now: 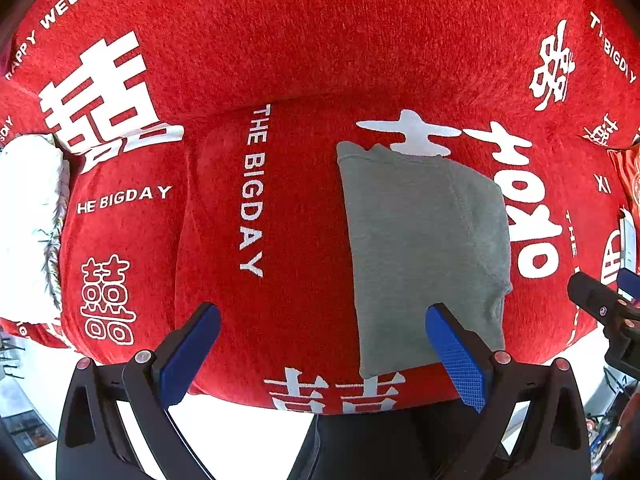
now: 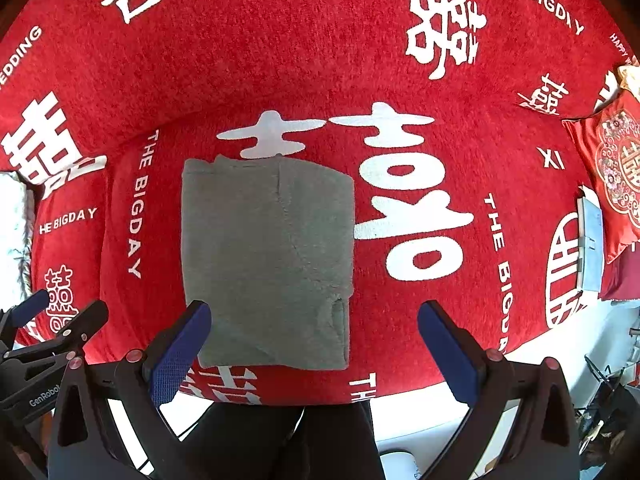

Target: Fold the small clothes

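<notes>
A grey garment (image 1: 424, 248) lies folded into a neat rectangle on the red sofa seat (image 1: 280, 220); it also shows in the right wrist view (image 2: 268, 256). My left gripper (image 1: 324, 320) is open and empty, held above the seat's front, its right finger over the garment's near left corner. My right gripper (image 2: 316, 320) is open and empty, its left finger over the garment's near left corner. Each gripper shows at the edge of the other's view: the right gripper (image 1: 608, 304), the left gripper (image 2: 52, 312).
The sofa has a red cover with white characters and a tall backrest (image 1: 320, 32). A white fluffy cushion (image 1: 28, 220) lies at the left. A red embroidered cushion (image 2: 616, 172) and a white box (image 2: 590, 240) sit at the right. White floor (image 2: 420, 412) lies below the seat edge.
</notes>
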